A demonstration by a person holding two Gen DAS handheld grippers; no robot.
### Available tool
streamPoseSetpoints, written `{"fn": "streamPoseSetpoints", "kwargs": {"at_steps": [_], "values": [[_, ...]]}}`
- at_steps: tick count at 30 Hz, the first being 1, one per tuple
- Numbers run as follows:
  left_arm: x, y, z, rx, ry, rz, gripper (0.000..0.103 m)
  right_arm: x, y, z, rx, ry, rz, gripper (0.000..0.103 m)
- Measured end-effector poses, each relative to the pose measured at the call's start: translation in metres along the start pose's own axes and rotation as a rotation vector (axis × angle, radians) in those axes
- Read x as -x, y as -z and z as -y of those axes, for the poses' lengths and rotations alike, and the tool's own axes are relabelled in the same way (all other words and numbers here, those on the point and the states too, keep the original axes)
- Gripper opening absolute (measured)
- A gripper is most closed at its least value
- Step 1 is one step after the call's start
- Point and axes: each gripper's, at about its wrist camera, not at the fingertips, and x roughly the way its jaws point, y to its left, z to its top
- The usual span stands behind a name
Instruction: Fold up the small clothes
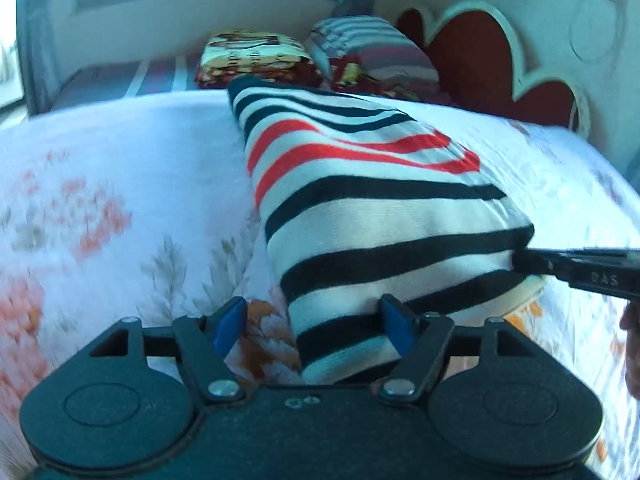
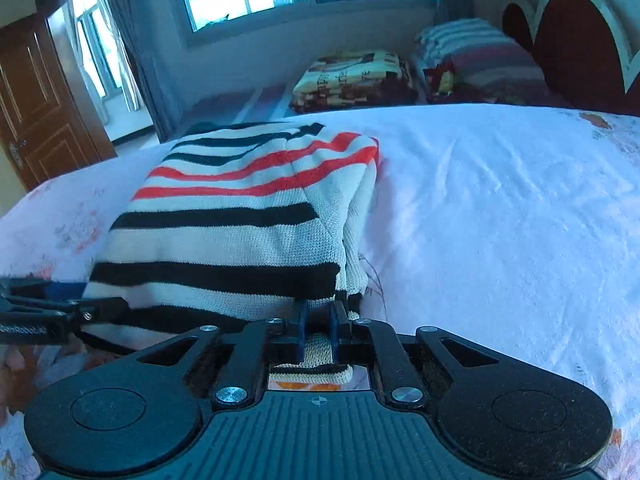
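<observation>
A striped knit garment [image 1: 360,208], cream with black and red bands, is shown folded into a long, narrow bundle lying on the bed [image 1: 120,168], which is covered by a white sheet printed with orange and grey flowers. In the left wrist view, the left gripper [image 1: 312,320] is seen at the near end of the bundle with its blue-padded fingers [image 1: 230,318] spread wide; the right-hand pad is set against the cloth, the left-hand pad stands over bare sheet, and nothing is clamped. The right gripper [image 1: 520,260] is seen entering from the right edge of that view and meeting the near right corner of the garment. In the right wrist view, the right gripper [image 2: 318,334] is shown with its fingers [image 2: 301,330] drawn close together on the hem of the garment [image 2: 240,232], a strip of cream knit being pinched between them. The left gripper [image 2: 60,312] appears at the left margin, at the garment's other near corner; whether it touches the fabric there cannot be judged from this angle. Beyond the garment, a folded patterned blanket [image 2: 352,80] and striped pillows [image 2: 476,52] are visible near the red headboard [image 2: 576,44].
</observation>
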Motion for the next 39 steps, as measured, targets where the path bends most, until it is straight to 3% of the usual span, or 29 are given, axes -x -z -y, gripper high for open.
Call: {"fn": "streamPoseSetpoints", "kwargs": {"at_steps": [3, 5, 10, 13, 15, 16, 21, 24, 27, 30, 33, 34, 35, 36, 37, 39], "values": [[0.012, -0.004, 0.000, 0.008, -0.002, 0.013, 0.068, 0.024, -0.008, -0.004, 0.008, -0.009, 0.083, 0.009], [0.022, -0.010, 0.002, 0.007, -0.007, 0.055, 0.070, 0.036, -0.015, -0.007, 0.026, -0.011, 0.149, 0.009], [0.014, -0.039, 0.004, 0.007, 0.007, 0.114, 0.072, 0.026, -0.038, -0.017, 0.043, -0.042, 0.223, 0.009], [-0.004, -0.052, 0.003, -0.011, 0.008, 0.109, 0.072, -0.004, -0.043, -0.017, 0.035, -0.037, 0.192, 0.009], [-0.022, -0.051, 0.002, -0.028, 0.001, 0.065, 0.075, -0.037, -0.036, -0.016, 0.054, -0.010, 0.088, 0.009], [-0.029, -0.050, 0.000, -0.018, 0.011, 0.050, 0.076, -0.045, -0.030, -0.018, 0.083, -0.002, 0.104, 0.009], [-0.033, -0.050, -0.008, -0.004, 0.042, 0.058, 0.082, -0.047, -0.030, -0.022, 0.117, 0.020, 0.114, 0.009], [-0.032, -0.050, -0.007, -0.016, 0.036, 0.058, 0.082, -0.031, -0.028, -0.017, 0.081, 0.005, 0.193, 0.009], [-0.034, -0.049, -0.005, -0.026, 0.029, 0.060, 0.083, -0.038, -0.018, -0.015, 0.094, 0.009, 0.130, 0.009], [-0.033, -0.049, -0.003, -0.020, 0.008, 0.060, 0.083, -0.038, -0.021, -0.018, 0.115, 0.006, 0.127, 0.009], [-0.021, -0.055, 0.001, -0.031, -0.016, 0.067, 0.081, -0.026, -0.030, -0.008, 0.045, -0.032, 0.150, 0.010], [-0.013, -0.056, 0.002, -0.035, -0.010, 0.096, 0.082, -0.016, -0.032, -0.002, 0.014, -0.030, 0.188, 0.025], [-0.005, -0.056, 0.000, -0.030, 0.014, 0.138, 0.083, -0.005, -0.033, 0.005, -0.018, -0.021, 0.223, 0.081], [-0.001, -0.056, -0.003, -0.007, 0.046, 0.162, 0.087, 0.003, -0.034, 0.013, -0.054, -0.027, 0.249, 0.099], [0.000, -0.057, -0.007, 0.021, 0.076, 0.159, 0.087, 0.008, -0.035, 0.024, -0.094, -0.071, 0.255, 0.101], [-0.005, -0.059, -0.017, 0.080, 0.111, 0.138, 0.087, 0.005, -0.040, 0.048, -0.195, -0.141, 0.199, 0.095]]}}
